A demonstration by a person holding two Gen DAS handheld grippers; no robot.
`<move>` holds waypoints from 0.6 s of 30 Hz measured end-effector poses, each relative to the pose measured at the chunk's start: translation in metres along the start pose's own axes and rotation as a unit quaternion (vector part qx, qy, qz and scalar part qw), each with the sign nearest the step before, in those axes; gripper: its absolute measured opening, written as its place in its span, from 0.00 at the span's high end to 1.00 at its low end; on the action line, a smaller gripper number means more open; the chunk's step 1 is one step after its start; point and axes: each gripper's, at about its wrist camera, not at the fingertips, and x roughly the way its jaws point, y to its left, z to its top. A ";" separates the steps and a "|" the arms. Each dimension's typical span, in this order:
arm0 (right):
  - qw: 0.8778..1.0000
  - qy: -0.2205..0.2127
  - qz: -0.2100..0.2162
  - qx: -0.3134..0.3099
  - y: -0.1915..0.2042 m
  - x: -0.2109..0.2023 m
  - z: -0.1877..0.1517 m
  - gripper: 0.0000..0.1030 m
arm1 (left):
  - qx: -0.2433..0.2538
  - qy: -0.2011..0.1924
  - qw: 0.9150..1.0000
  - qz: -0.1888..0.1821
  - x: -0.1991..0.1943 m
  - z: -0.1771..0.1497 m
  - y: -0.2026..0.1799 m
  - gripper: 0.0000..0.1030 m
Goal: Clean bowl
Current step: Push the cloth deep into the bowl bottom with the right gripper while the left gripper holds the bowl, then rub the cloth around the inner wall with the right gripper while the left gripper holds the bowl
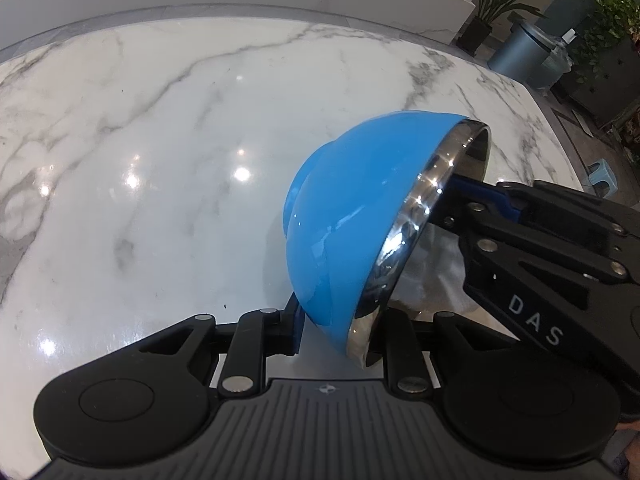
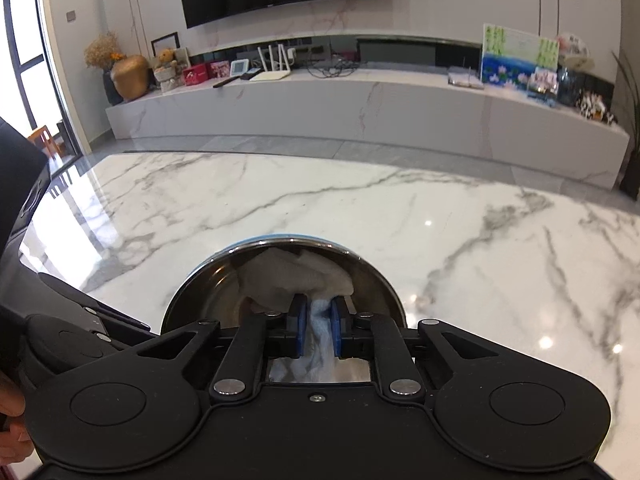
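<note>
Two Grippers, One Blue Bowl

Two views show one shiny marble table (image 1: pixel 160 140). In the left wrist view, bright lights glint on the stone at the left. At the bottom middle, the left hand-held gripper (image 1: pixel 332 320) is clamped on the rim of the bowl (image 1: pixel 352 216). One blue pad is on the blue outside and the other finger is on the silver inside. The bowl is tipped on its side in the middle right of the frame, with its open mouth facing right. At the right edge, the right hand-held gripper (image 1: pixel 460 200) reaches into the bowl with a white cloth (image 1: pixel 432 272).

In the right wrist view, a dark sleeve (image 2: pixel 16 184) fills the left edge. At the lower middle, the bowl's silver inside (image 2: pixel 200 292) faces the camera. The right hand-held gripper (image 2: pixel 319 330) is squeezed on the white cloth (image 2: pixel 288 276), which is pressed against the inside of the bowl. A long white shelf (image 2: pixel 360 108) with small things on it runs along the wall at the top.
</note>
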 end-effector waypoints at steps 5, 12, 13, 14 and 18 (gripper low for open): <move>0.997 0.025 0.055 0.056 -0.011 0.010 -0.001 0.89 | 0.003 -0.004 1.000 0.003 -0.001 -0.001 0.001 0.80; 0.995 0.058 0.054 0.067 -0.012 0.014 -0.005 0.92 | -0.015 -0.006 1.000 0.005 -0.001 0.000 0.008 0.80; 0.995 0.063 0.050 0.061 -0.011 0.015 -0.005 0.93 | -0.017 -0.006 1.000 0.004 -0.002 0.000 0.009 0.81; 0.995 0.068 0.046 0.056 -0.011 0.015 -0.006 0.93 | -0.020 -0.007 1.000 0.004 -0.002 0.000 0.010 0.82; 0.996 0.082 0.019 0.010 0.001 0.015 -0.009 0.94 | -0.032 -0.014 0.999 0.007 -0.005 0.003 0.014 0.85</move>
